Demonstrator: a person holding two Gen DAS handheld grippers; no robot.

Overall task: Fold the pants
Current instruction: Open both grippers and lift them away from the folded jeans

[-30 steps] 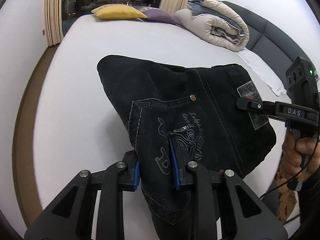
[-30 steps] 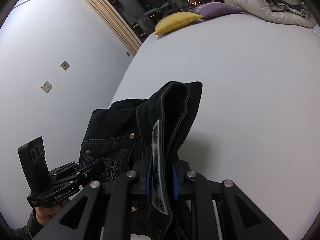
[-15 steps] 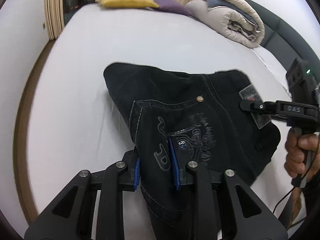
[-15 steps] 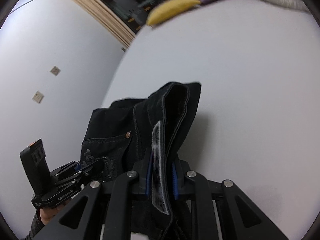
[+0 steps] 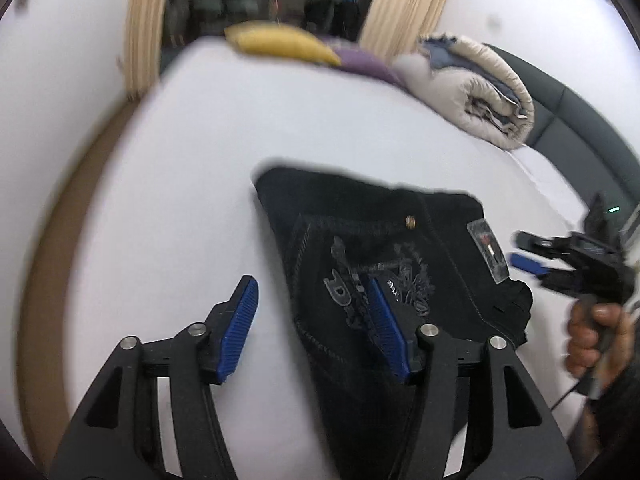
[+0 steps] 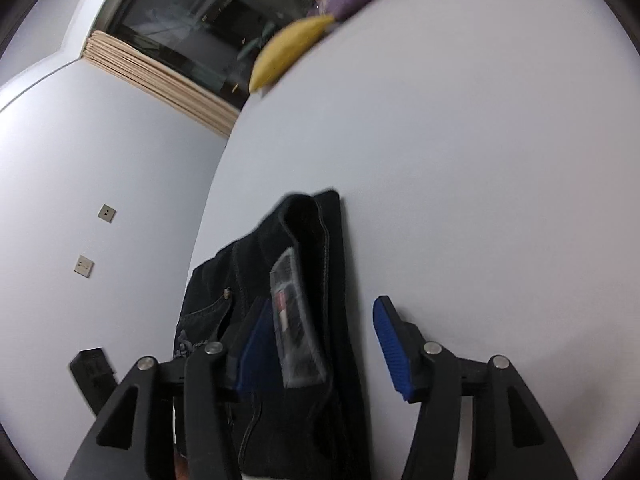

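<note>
- The pants [image 5: 384, 264] lay in a folded bundle on the white bed [image 5: 192, 208], near its front edge, with a back pocket and its pale stitched design facing up.
- The left gripper [image 5: 316, 312] had just been opening; its jaws stood spread. One blue pad hung over bare sheet, the other over the pocket stitching, and the bundle's edge lay loose between them, not pinched.
- The right gripper [image 6: 324, 336] had just been opening too; its jaws stood apart, with the waistband and its label patch [image 6: 296, 320] lying slack between the pads.
- Both releases suggested the fold had been set down and let go.
- The cloth looked like dark, thick denim: fairly heavy, soft enough to drape, yet stiff at the seams and waistband, so a fold would probably hold its shape once laid flat.
- It seemed neither slippery nor fragile; ribbed pads should bite on it well.
- For a further fold, the best hold would likely be the thick seamed edge at the two outer corners of the bundle, taking all layers at once so none slid out.
- A yellow pillow [image 5: 280, 42] and a rolled quilt [image 5: 476, 92] sat well apart at the far end.
</note>
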